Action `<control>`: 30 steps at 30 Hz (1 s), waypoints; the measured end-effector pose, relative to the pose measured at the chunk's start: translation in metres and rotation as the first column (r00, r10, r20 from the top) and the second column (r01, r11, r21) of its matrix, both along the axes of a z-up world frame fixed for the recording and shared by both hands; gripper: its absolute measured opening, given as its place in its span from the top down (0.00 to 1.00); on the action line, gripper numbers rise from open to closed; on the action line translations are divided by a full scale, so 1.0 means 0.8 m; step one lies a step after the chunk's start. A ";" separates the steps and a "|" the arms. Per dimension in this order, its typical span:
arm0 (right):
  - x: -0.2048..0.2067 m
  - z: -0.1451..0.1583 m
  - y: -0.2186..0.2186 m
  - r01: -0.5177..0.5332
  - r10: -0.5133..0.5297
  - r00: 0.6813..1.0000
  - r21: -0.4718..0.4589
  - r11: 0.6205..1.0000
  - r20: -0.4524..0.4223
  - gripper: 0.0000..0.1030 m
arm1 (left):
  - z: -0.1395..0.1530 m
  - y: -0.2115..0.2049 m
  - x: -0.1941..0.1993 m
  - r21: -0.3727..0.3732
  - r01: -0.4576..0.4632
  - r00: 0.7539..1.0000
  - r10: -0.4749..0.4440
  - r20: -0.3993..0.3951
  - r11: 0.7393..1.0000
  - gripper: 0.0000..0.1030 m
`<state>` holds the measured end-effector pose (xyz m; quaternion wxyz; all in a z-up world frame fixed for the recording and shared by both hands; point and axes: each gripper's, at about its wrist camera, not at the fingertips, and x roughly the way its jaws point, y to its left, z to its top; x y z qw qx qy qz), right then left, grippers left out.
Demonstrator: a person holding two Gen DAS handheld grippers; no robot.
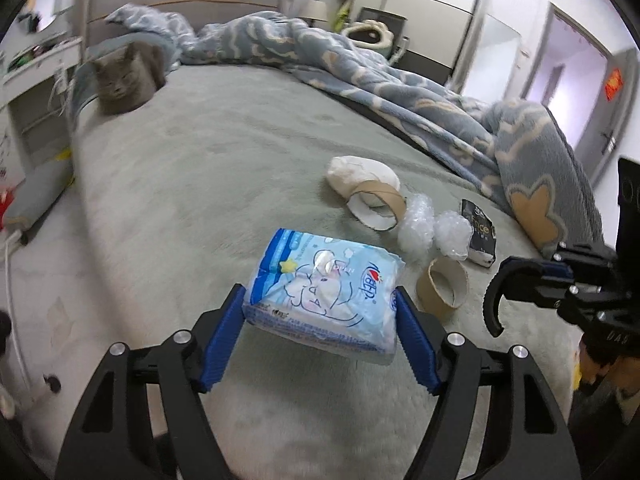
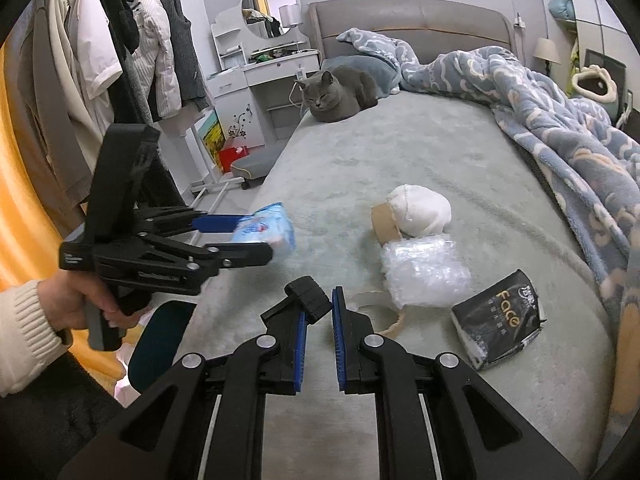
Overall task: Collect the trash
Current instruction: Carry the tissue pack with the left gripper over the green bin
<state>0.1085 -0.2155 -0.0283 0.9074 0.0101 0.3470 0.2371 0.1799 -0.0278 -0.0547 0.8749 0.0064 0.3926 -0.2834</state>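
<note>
Two cardboard tubes (image 1: 376,209) (image 1: 442,288) lie on the bed, with two wads of bubble wrap (image 1: 416,224) (image 1: 452,238). One blue tissue pack (image 1: 324,292), one black packet (image 1: 480,232), one white bundle (image 1: 360,174). One cat (image 1: 124,78).

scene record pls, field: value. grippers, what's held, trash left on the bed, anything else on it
left gripper: shut on blue tissue pack, lifted off the bed
right gripper: shut, holding nothing
trash left: white wad; bubble wrap; black Face packet; two cardboard rolls
trash location: near end of bed, right of the tissue pack in the left wrist view
other: grey cat lying at head end; blue blanket bunched along the far side
</note>
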 end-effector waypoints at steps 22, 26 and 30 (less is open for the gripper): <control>-0.010 0.009 0.108 -0.003 0.003 1.000 -0.032 0.999 0.009 0.88 | 0.004 0.123 -0.072 0.026 -0.249 0.967 0.250 -0.054 0.968 0.28; -0.008 0.009 0.142 -0.031 0.031 1.000 -0.048 0.998 0.004 0.88 | -0.009 0.149 -0.079 0.056 -0.288 0.953 0.292 -0.085 0.956 0.28; -0.006 0.004 0.165 -0.048 0.048 0.999 -0.059 0.997 -0.008 0.88 | -0.017 0.172 -0.088 0.082 -0.321 0.939 0.328 -0.097 0.943 0.28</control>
